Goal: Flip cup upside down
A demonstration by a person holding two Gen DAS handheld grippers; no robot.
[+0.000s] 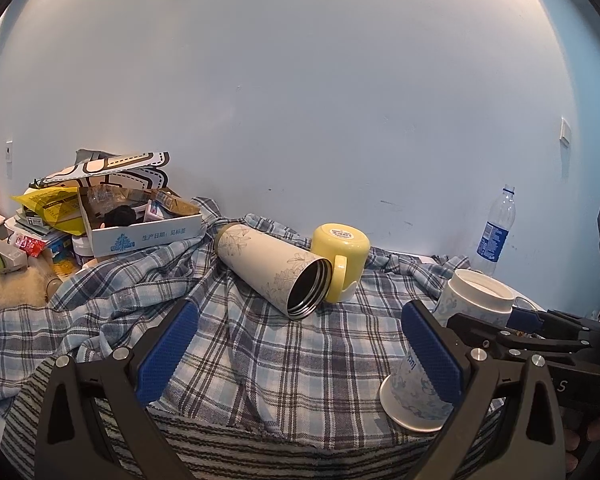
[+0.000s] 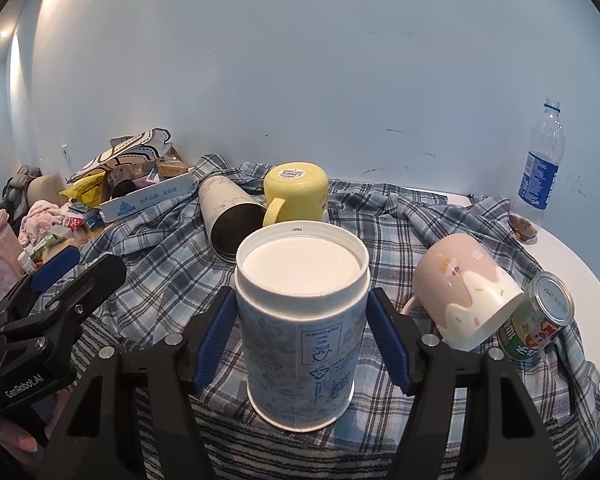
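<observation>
A blue-and-white patterned paper cup (image 2: 300, 332) stands upside down on the plaid cloth, its rim on the cloth and its recessed base up. My right gripper (image 2: 300, 340) has its blue pads on both sides of the cup, touching or nearly touching it. The cup also shows in the left wrist view (image 1: 432, 364), partly behind my left gripper's right finger (image 1: 432, 356). My left gripper (image 1: 300, 352) is open and empty, just left of the cup.
A yellow mug (image 2: 296, 196) stands upside down behind a cream flask (image 2: 228, 220) lying on its side. A pink mug (image 2: 464, 296) leans on a tin can (image 2: 540, 320) at right. A water bottle (image 2: 540, 168) stands far right. A cluttered box (image 1: 140, 220) sits at left.
</observation>
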